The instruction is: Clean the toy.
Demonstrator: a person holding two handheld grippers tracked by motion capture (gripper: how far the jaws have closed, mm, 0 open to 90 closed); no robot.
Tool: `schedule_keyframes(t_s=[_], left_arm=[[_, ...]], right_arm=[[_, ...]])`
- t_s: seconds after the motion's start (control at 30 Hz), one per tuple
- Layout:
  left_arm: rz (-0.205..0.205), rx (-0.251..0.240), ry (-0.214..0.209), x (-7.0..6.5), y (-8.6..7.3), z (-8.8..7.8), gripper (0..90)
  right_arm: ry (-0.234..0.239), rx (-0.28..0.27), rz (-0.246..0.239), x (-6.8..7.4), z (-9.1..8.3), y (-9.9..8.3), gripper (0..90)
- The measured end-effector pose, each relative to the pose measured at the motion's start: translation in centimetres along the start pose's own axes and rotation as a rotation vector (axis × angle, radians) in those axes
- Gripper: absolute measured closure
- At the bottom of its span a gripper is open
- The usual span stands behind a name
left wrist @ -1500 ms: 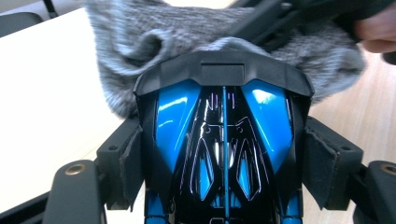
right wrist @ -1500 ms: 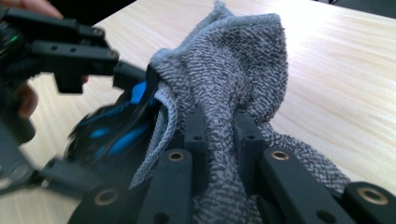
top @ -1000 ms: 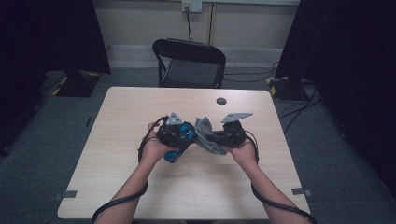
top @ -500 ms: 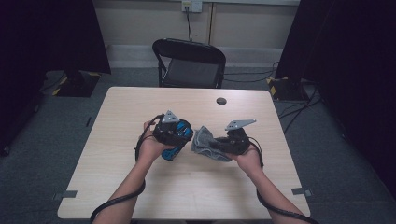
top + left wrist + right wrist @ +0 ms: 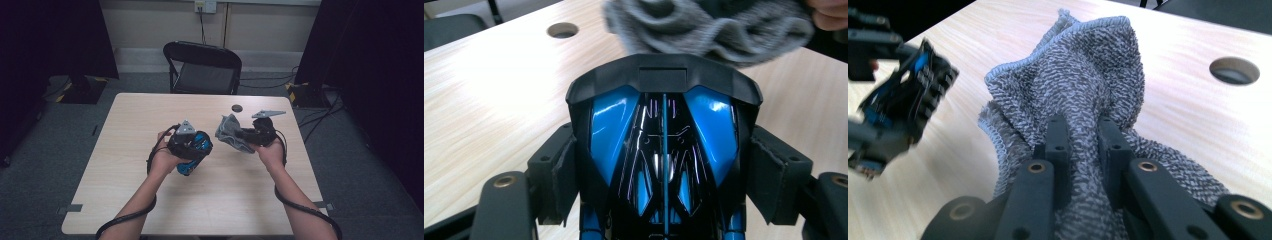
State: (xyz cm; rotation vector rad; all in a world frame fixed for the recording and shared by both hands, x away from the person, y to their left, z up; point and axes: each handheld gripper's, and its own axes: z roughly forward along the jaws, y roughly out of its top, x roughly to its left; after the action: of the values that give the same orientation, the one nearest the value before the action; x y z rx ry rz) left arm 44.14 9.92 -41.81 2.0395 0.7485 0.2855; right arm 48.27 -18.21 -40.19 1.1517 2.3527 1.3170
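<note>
High view: left gripper point(image 5: 192, 150) sits over the table point(image 5: 125, 190) left of centre, clamped on a blue-and-black toy point(image 5: 199, 145). The right gripper point(image 5: 239, 135) is to its right, clenched on a grey cloth point(image 5: 229, 131) that bunches out toward the toy. Toy and cloth are near each other but apart, both off the tabletop. A round cable hole point(image 5: 237, 108) lies in the table beyond the cloth. A black folding chair point(image 5: 202, 67) stands at the far edge. Cables trail from both grippers down along the forearms.

Left gripper view: the toy point(image 5: 664, 135) sits between the two jaws, both pads pressed to its sides, glossy blue panels either side of a black centre. The cloth point(image 5: 704, 27) hangs across the top of frame, beyond the toy's front edge; contact between them cannot be told. A bit of the right hand point(image 5: 829, 12) shows at the top right corner. Hole point(image 5: 562, 30) at upper left.

Right gripper view: jaws nearly together, pinching a fold of the cloth point(image 5: 1088, 90); the rest fans upward and drapes over the jaw bases. Left gripper with the toy point(image 5: 903, 95) at left, blurred. Hole point(image 5: 1234, 70) at right
</note>
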Motion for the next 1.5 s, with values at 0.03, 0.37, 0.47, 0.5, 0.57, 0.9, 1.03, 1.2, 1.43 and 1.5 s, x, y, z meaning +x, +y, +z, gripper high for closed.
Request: schedule_keyframes(t_s=[0.03,0.37,0.47,0.5,0.57,0.9,1.03,1.2,1.43,1.5], left_arm=[[0.007,0.002,-0.003,-0.2,0.1,0.1,25.5],[0.022,-0.002,-0.045,-1.5,0.2,0.5,25.5],[0.022,0.002,-0.050,-1.6,0.2,0.7,25.5],[0.019,0.003,-0.053,-1.6,0.2,0.8,25.5],[0.021,0.006,-0.053,-1.7,0.2,1.1,25.5],[0.010,0.025,-0.050,-1.5,0.0,1.9,25.5],[0.007,0.032,-0.023,-1.2,0.0,1.9,25.5],[-0.004,0.038,0.014,-0.5,0.1,1.8,25.5],[-0.005,0.050,0.032,-0.1,0.0,1.8,25.5],[-0.006,0.056,0.038,0.0,0.0,1.9,25.5]], right_arm=[[0.000,-0.002,-0.003,0.1,0.1,0.3,79.6],[0.002,-0.001,-0.015,1.1,1.4,1.6,79.6],[0.001,0.010,-0.024,1.4,1.7,1.9,79.6],[0.007,0.009,-0.025,1.5,1.8,2.0,79.6],[0.014,0.009,-0.037,1.9,2.0,2.2,79.6],[0.066,0.014,-0.063,3.2,2.5,2.3,79.6],[0.080,0.022,-0.063,3.4,2.6,2.0,79.6],[0.099,0.016,-0.072,3.7,2.4,1.7,79.6],[0.124,0.019,-0.086,4.2,2.2,1.2,79.7],[0.128,0.018,-0.087,4.1,2.2,0.9,79.7]])
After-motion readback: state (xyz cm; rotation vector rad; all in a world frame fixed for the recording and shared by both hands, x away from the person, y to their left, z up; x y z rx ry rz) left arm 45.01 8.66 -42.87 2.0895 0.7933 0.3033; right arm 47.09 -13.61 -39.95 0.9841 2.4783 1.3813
